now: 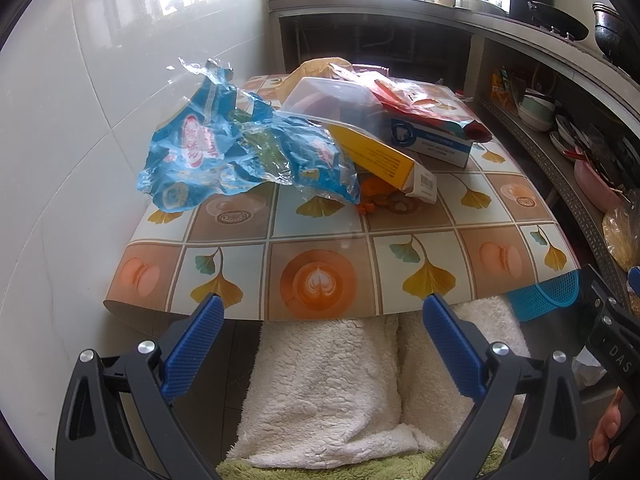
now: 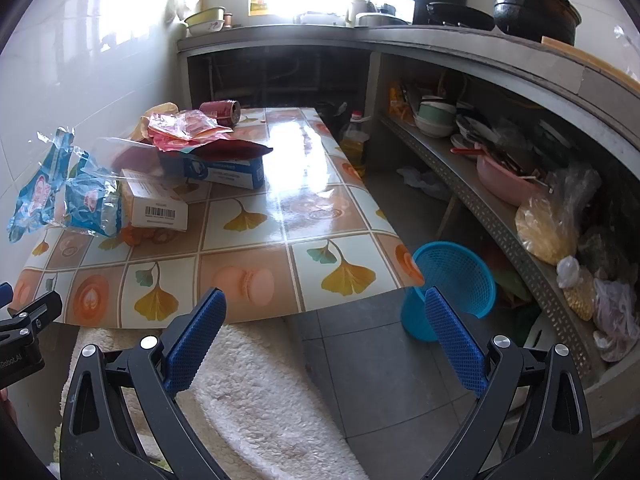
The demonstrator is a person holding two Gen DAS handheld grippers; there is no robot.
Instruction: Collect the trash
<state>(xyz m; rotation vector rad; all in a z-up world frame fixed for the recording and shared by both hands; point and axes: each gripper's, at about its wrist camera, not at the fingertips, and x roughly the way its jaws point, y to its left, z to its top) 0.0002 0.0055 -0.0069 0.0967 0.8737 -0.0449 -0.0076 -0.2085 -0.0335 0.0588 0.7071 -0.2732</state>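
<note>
Plainly, both tools hang short of the near edge of the low table (image 1: 320, 240), which wears a glossy tiled cloth printed with ginkgo leaves and coffee cups. The left gripper (image 1: 322, 320) has its blue ribbed fingers spread wide and holds nothing; the right gripper (image 2: 326, 318) is equally wide open and empty.

The trash lies in one heap on the far-left part of the table, against the white tiled wall. Nearest of it is a crumpled blue plastic wrapper (image 1: 224, 148), standing up loosely at the left end of the heap. Just right of it lies a yellow and white cardboard box (image 1: 384, 160) with a barcode on its near end; its long axis runs from far-left to near-right, so that end points toward the grippers. Behind these sit a clear plastic lidded tub (image 1: 332, 96), a blue and white carton (image 1: 432, 140) and a red plastic bag (image 1: 420, 100) draped over the carton. A red drink can (image 2: 222, 112) lies on its side at the far end.

A blue mesh plastic basket (image 2: 452, 280) stands tilted on the floor by the table's near-right corner, just ahead of the right gripper.

Judged from this, the heap lies straight ahead of the left gripper and well to the left of the right one, so the left hand is better placed for the wrapper, and the right for the basket.
</note>
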